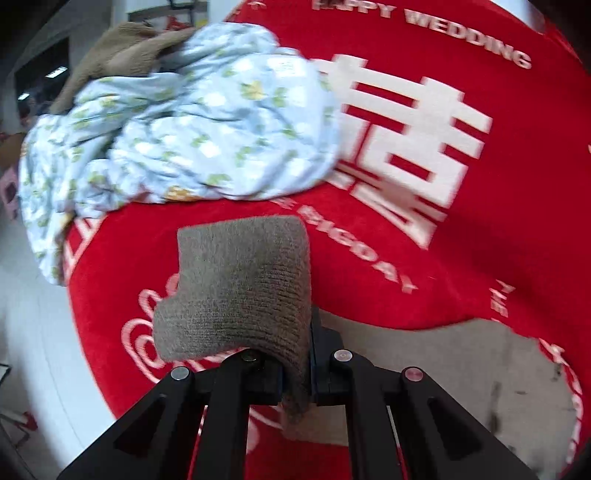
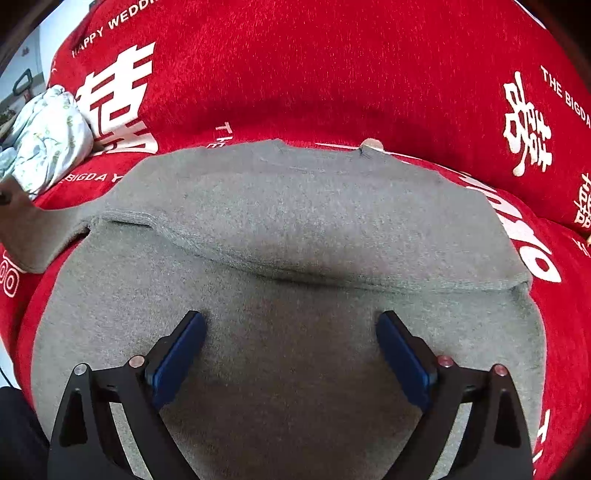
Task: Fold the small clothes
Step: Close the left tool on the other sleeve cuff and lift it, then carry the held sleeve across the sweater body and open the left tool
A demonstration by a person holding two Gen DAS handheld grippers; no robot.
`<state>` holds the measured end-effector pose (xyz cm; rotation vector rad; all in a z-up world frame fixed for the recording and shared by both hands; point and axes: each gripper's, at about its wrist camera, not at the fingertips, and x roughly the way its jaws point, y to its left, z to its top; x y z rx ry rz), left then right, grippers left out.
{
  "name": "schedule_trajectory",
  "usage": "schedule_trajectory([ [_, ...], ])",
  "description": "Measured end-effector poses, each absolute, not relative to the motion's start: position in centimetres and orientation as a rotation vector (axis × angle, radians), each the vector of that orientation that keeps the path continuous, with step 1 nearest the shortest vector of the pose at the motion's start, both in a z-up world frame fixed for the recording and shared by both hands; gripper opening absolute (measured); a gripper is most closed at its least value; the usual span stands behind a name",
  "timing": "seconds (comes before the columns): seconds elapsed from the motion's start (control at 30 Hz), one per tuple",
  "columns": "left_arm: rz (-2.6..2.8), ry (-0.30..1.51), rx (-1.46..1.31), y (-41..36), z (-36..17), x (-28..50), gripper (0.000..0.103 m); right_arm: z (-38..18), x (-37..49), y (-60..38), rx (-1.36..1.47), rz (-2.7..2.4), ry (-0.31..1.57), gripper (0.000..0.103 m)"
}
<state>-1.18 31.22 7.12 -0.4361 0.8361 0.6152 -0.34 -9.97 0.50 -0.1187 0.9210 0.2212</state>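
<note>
The grey-brown knitted sweater [image 2: 295, 229] lies flat on the red printed wedding cloth [image 2: 314, 66], long axis crosswise to you. Your left gripper [image 1: 295, 373], jaws pinching its ribbed sleeve cuff [image 1: 236, 288], holds it lifted at the left. Your right gripper [image 2: 290, 350] hovers over the body, jaws spread, empty. Judgement: fold the sleeve inward, rightward.

Printed in white on the red cloth [image 2: 332, 74]: "HAPPY WEDDING" [image 1: 424, 26] toward twelve o'clock of the left wrist view, "THE BIGDAY" [image 2: 565, 96] at two o'clock of the right wrist view (last letters cut off), plus large Chinese double-happiness characters [image 1: 402, 147].
</note>
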Motion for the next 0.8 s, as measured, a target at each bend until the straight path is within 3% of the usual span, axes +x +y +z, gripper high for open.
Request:
schedule_trajectory([
  [0.8, 0.34, 0.975, -0.271, 13.1, 8.9, 6.7, 0.01, 0.2, -0.8, -10.8, -0.061, 0.286, 0.869, 0.102],
])
